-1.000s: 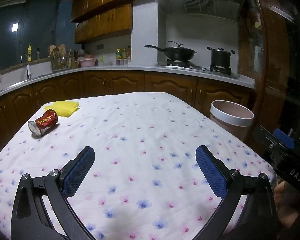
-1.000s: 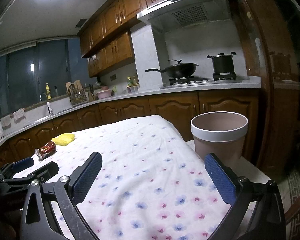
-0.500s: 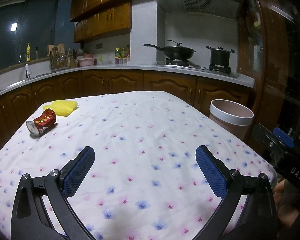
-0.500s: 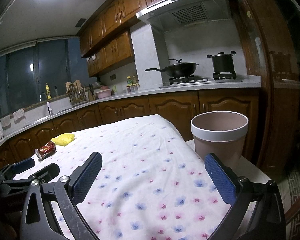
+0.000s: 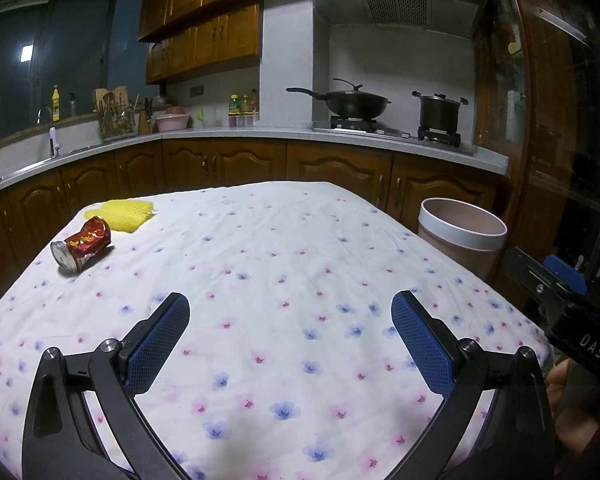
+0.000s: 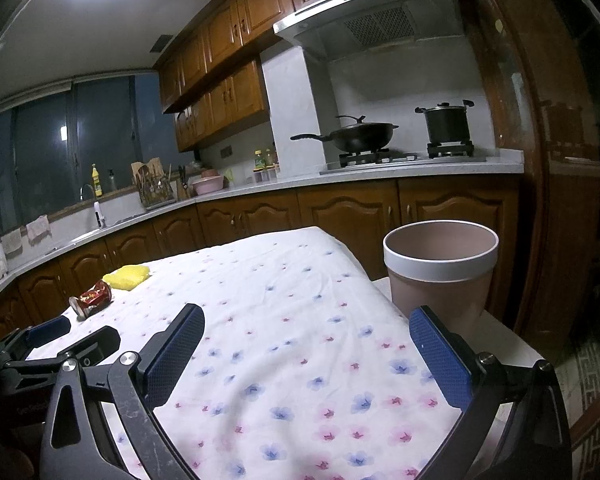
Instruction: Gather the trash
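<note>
now one crushed red can (image 5: 82, 243) and one yellow sponge (image 5: 125, 214) are lying far from the bin (image 5: 462, 236); left gripper (image 5: 290, 338) and right gripper (image 6: 306, 354), jaws spread, are edging slightly forward.

Floral tablecloth (image 5: 284, 264) lying bare between the grippers and far-left corner, crushed red can (image 5: 82, 243) and yellow sponge (image 5: 126, 215) sitting touching there, pink bin (image 6: 440, 270) standing off the right edge.
</note>
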The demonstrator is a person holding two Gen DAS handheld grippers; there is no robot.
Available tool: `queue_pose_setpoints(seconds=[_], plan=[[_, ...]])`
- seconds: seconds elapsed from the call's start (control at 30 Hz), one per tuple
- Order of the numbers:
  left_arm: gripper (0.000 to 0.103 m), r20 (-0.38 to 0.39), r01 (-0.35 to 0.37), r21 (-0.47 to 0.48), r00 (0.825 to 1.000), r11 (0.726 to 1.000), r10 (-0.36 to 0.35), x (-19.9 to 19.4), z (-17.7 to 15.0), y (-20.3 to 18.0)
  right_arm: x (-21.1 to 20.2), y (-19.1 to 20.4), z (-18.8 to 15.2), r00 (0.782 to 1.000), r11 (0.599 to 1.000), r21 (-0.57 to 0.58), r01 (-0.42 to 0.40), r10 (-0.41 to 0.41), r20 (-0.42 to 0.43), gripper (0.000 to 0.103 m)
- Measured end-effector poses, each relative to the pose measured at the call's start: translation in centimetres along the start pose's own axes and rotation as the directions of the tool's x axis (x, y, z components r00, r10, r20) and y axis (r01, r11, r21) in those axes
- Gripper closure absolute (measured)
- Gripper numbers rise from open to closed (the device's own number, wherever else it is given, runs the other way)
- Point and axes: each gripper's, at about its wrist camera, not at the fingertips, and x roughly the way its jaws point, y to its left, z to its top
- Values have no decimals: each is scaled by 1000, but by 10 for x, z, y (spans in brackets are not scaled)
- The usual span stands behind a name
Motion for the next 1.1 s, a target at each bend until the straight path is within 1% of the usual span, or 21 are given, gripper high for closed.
queue_pose_setpoints(seconds=[0.73,1.1], plan=[[0,-8,7,0,1000,1000,-7,4,-1,-2,-1,2,1,1000,1000,2,0,0,-7,0],[0,-30,32,-6,999,999,-33,10,2,5,-3,3,-1,1000,1000,5,2,-2,-22,0]])
